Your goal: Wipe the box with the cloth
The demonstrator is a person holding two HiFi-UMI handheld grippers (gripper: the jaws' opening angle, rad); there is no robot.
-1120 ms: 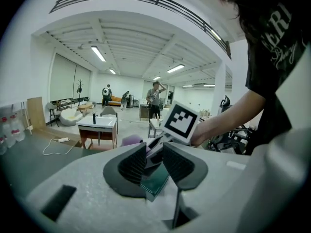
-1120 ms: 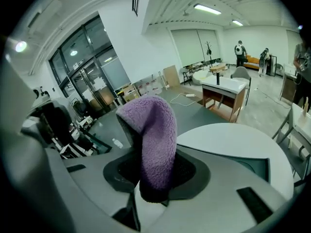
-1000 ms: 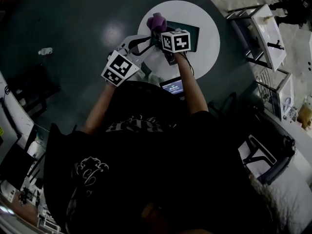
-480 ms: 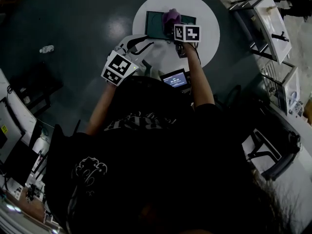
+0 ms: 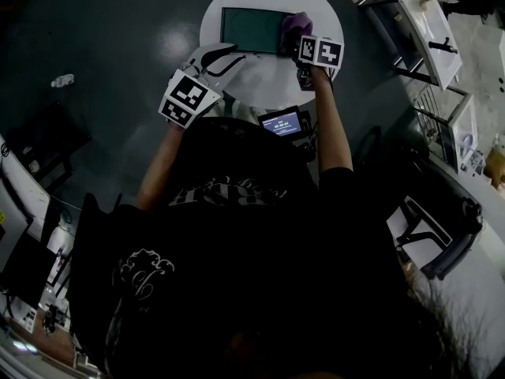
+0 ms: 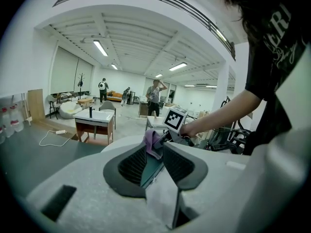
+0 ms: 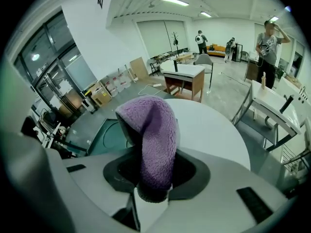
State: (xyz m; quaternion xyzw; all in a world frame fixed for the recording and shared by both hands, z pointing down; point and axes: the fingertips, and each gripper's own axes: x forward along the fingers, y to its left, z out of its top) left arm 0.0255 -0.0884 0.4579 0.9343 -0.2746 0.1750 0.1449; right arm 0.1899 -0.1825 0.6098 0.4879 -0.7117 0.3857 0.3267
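A flat dark green box (image 5: 251, 29) lies on the round white table (image 5: 260, 85). A purple cloth (image 5: 295, 25) rests on the box's right end, with my right gripper (image 5: 300, 36) shut on it. In the right gripper view the cloth (image 7: 151, 135) bulges up out of the right gripper (image 7: 154, 171), and the box (image 7: 95, 137) lies to the left beyond it. My left gripper (image 5: 223, 56) hovers by the box's near left corner, jaws apart. In the left gripper view the box (image 6: 151, 165) shows through the gap of the left gripper (image 6: 154, 152); contact is unclear.
A small device with a lit screen (image 5: 282, 121) sits at the table's near edge. A white desk (image 5: 430, 30) and a dark chair (image 5: 438, 243) stand to the right. Several people stand far back (image 6: 154, 98) in the room.
The right gripper has carried the cloth across the box top from its left part to its right end. The left gripper stays by the near left corner.
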